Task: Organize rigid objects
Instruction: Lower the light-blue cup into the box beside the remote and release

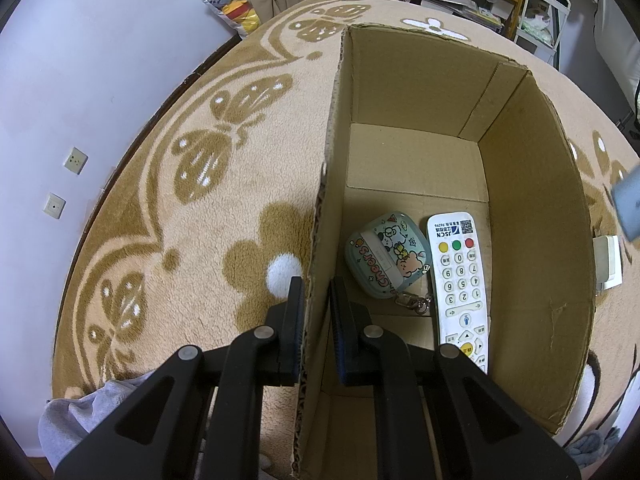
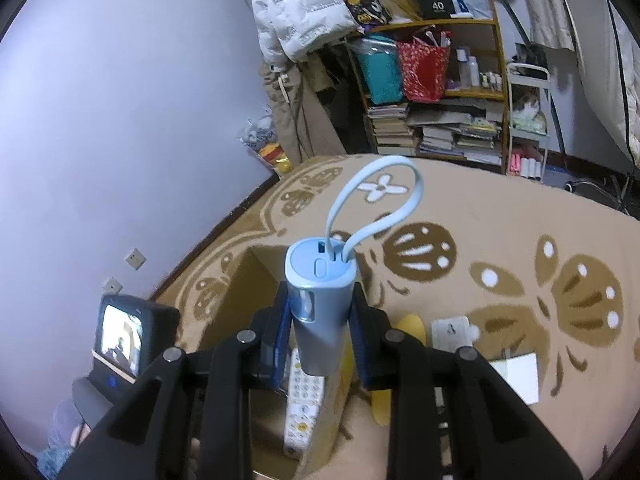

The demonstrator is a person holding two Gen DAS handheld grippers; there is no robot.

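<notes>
An open cardboard box (image 1: 416, 92) stands on a tan blanket with brown butterflies. On its floor lie a white remote (image 1: 460, 280) and a pale cartoon-printed earbud case (image 1: 384, 260) with a key clip. My left gripper (image 1: 317, 292) is shut on the box's left wall, one finger outside and one inside. My right gripper (image 2: 320, 308) is shut on a light blue power bank (image 2: 318, 320) with a looped cable, held upright above the box (image 2: 240, 280). The remote (image 2: 302, 400) shows below it. The power bank (image 1: 628, 208) is a blur at the right edge of the left wrist view.
On the blanket right of the box lie a yellow object (image 2: 412, 328), a white adapter (image 2: 452, 332) and a white card-like item (image 2: 520, 372). A bookshelf (image 2: 432, 120) and hanging coats stand beyond the bed. The wall (image 1: 80, 80) runs along the left.
</notes>
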